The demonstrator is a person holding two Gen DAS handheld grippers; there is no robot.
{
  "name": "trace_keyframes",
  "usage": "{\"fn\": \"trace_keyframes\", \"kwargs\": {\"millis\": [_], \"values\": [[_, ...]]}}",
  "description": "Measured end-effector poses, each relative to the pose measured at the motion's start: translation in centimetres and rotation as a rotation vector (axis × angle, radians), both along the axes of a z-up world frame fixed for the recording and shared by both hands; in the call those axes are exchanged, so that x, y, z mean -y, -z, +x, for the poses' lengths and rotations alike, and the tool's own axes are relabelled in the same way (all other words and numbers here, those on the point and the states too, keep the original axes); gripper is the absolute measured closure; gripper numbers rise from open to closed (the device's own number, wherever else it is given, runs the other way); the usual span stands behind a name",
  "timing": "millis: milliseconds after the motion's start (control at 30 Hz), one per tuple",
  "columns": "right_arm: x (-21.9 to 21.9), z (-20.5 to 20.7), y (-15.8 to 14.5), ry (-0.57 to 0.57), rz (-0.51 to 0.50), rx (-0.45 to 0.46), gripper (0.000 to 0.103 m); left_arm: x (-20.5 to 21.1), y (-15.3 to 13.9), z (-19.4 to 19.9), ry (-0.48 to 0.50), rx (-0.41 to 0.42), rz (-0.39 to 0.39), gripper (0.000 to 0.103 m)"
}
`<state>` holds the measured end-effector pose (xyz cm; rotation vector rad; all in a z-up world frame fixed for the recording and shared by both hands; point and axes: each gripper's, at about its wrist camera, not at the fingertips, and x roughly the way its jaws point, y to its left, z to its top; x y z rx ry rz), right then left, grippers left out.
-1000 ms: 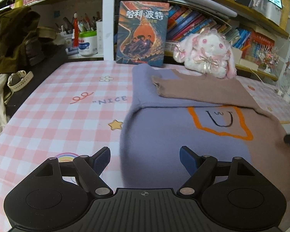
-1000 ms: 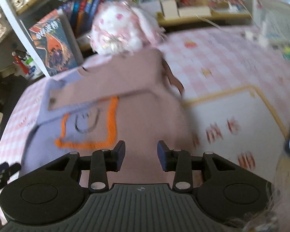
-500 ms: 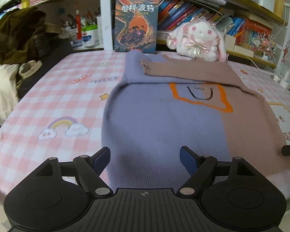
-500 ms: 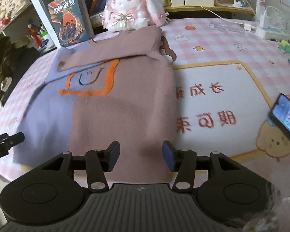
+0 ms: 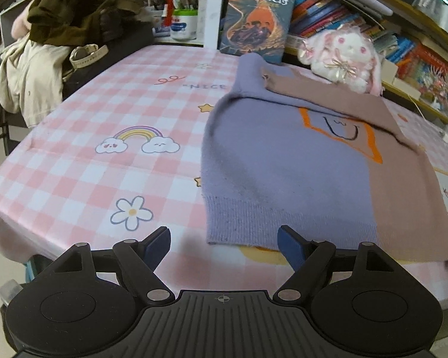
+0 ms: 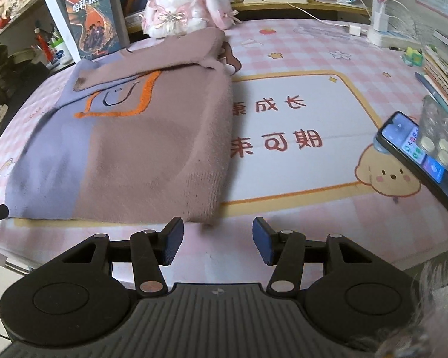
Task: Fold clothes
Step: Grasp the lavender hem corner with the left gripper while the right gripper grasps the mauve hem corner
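Left gripper point(image 5: 224, 246): jaws wide apart with nothing between them, hovering over the near table edge, just short of the sweater's lilac hem corner.
Right gripper point(image 6: 216, 243): jaws have just been opening and stand apart, empty, just short of the brown hem corner.
Sweater point(image 5: 298, 161): lies flat on the pink checked tablecloth point(image 5: 83, 161), left half lilac, right half brown, an orange-outlined smiling face on the chest; both sleeves are already folded across the upper body.
Step in hand: probably lining up on the two bottom hem corners, one gripper to each.
Next move: each gripper likely needs to slide a finger under the ribbed hem, close on it, then carry the hem toward the far end.
Writing on cloth: "NICE" near a rainbow; large red Chinese characters, upside down in the right view.
Book point(image 5: 258, 18): stands at the far edge, Chinese title 哈利·波特.
Plush rabbit point(image 6: 176, 6): sits beyond the collar.
Phone point(image 6: 415, 149): near right, screen lit, a pill blister on it.
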<state>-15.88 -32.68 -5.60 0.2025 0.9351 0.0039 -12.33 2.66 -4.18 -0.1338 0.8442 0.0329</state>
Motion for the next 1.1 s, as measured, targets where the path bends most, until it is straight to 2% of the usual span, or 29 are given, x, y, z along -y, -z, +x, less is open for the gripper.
{"fn": "trace_keyframes", "kwargs": {"millis": [100, 233, 433, 533, 600, 633, 667, 700, 767, 967, 1067, 1100], "values": [[0.3, -0.1, 0.3, 0.029, 0.0, -0.006, 0.053, -0.7, 0.5, 0.8, -0.002, -0.015, -0.011, 0.022], [0.4, 0.1, 0.4, 0.068, -0.004, -0.018, 0.053, -1.9, 1.1, 1.9, -0.02, -0.049, -0.067, 0.022], [0.2, 0.6, 0.2, 0.094, -0.02, -0.017, 0.053, -2.8, 1.3, 2.7, -0.027, -0.025, -0.138, 0.027], [0.1, 0.8, 0.1, 0.11, -0.014, -0.014, 0.053, -3.2, 1.4, 3.1, -0.032, -0.017, -0.168, 0.046], [0.1, 1.0, 0.1, 0.12, -0.008, -0.014, 0.053, -3.3, 1.4, 3.5, -0.033, -0.017, -0.189, 0.067], [0.1, 1.2, 0.1, 0.124, -0.004, -0.014, 0.053, -3.4, 1.4, 3.8, -0.033, -0.022, -0.204, 0.073], [0.1, 1.3, 0.0, 0.13, 0.001, -0.013, 0.053, -3.4, 1.5, 4.0, -0.029, -0.031, -0.22, 0.089], [0.1, 1.5, 0.0, 0.136, 0.006, -0.012, 0.053, -3.4, 1.6, 4.1, -0.028, -0.037, -0.232, 0.096], [0.1, 2.0, 0.0, 0.146, 0.022, -0.009, 0.054, -3.3, 1.5, 4.0, -0.024, -0.025, -0.23, 0.099], [-0.1, 3.3, 0.4, 0.151, 0.03, -0.032, 0.056, -2.5, -0.5, 3.3, 0.029, 0.053, -0.25, 0.099], [-0.8, 3.9, 0.5, 0.127, 0.037, -0.031, 0.063, -2.5, -0.5, 3.6, 0.034, 0.041, -0.257, 0.099], [-1.1, 4.2, 0.5, 0.109, 0.039, -0.03, 0.072, -2.6, -0.3, 3.7, 0.031, 0.033, -0.26, 0.099]]}}
